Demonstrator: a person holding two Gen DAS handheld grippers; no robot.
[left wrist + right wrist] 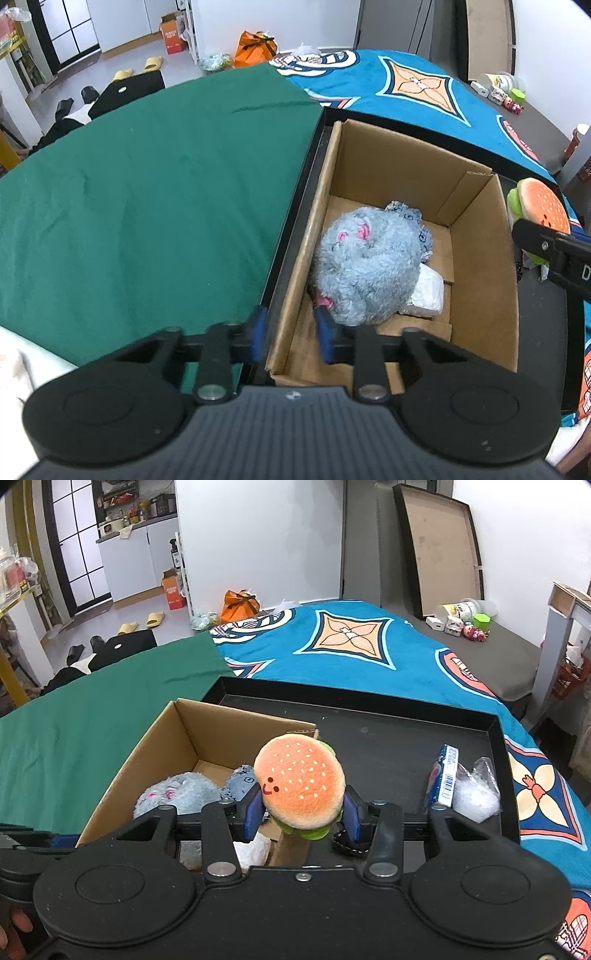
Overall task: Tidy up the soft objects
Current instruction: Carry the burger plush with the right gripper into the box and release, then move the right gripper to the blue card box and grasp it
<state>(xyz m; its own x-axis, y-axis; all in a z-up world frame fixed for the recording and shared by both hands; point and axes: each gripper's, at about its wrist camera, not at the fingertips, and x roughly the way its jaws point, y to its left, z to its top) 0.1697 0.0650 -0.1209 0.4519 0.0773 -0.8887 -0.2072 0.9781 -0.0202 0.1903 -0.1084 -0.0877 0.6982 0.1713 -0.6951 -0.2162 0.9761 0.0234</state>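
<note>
Right gripper (303, 808): clamped on orange plush burger toy (300, 781), over brown cardboard box (147, 738)
Left gripper (291, 332): jaws apart, empty, straddling the box's wall (295, 280)
In box: fluffy grey plush toy (369, 266)

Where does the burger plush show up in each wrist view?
Left wrist view: the burger plush sits at the far right edge, beyond the cardboard box's right wall, partly hidden by the right gripper.
Right wrist view: burger plush is centre frame, clamped in the right gripper, just right of the box.
Shared landmark: the grey furry plush inside the box.

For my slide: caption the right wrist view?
Right claw grips orange burger plush beside brown cardboard box holding grey plush.
</note>
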